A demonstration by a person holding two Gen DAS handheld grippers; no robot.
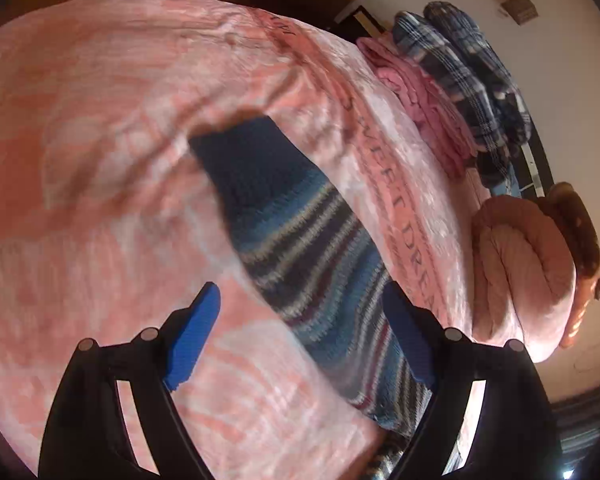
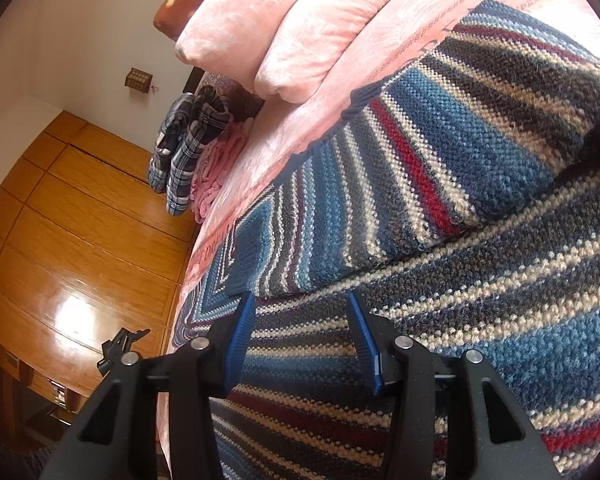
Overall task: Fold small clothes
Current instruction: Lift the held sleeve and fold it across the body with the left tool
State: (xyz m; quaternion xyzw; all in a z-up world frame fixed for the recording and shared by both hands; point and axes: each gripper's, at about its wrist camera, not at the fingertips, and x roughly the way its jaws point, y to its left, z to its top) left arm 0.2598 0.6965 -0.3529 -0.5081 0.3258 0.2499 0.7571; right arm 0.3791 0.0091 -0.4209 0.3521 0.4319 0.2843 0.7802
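Both claws, left claw (image 1: 304, 320) and right claw (image 2: 300, 336), are standing apart and gripping nothing, hovering over the striped knit sweater (image 2: 440, 168) lying on the pink bed (image 1: 100, 120), sleeve pointing toward 11 o'clock.

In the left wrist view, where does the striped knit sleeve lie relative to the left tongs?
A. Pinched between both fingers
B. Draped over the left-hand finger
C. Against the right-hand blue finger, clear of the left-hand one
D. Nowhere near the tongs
C. The striped knit sleeve runs down beside the right-hand blue finger of the open left tongs, with pink blanket showing by the other finger.
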